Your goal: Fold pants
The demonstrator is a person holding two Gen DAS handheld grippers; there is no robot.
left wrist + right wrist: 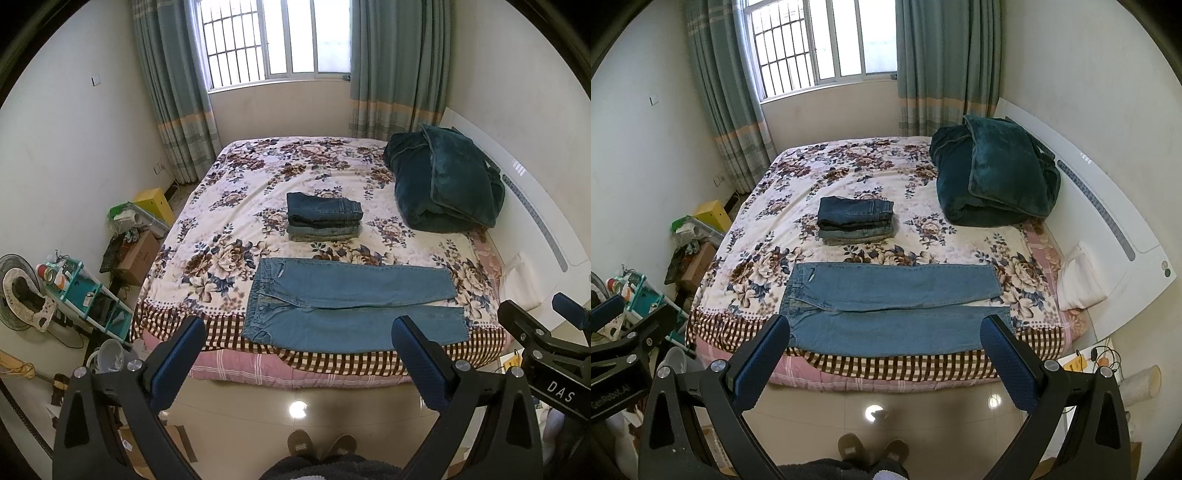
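Light blue jeans [351, 306] lie flat along the near edge of the bed, waistband to the left, legs to the right; they also show in the right wrist view [894, 306]. My left gripper [299, 332] is open and empty, held back from the bed above the floor. My right gripper [884, 330] is open and empty too, also short of the bed edge. The right gripper shows at the right edge of the left wrist view [535, 317]. A stack of folded darker jeans [324, 217] sits mid-bed [855, 219].
The bed has a floral blanket [258, 177] with a checked border. A dark green quilt [443, 181] is piled at the right by the white headboard [535, 206]. A shelf, boxes and a fan [22, 291] stand on the left. Glossy tiled floor [295, 410] lies below me.
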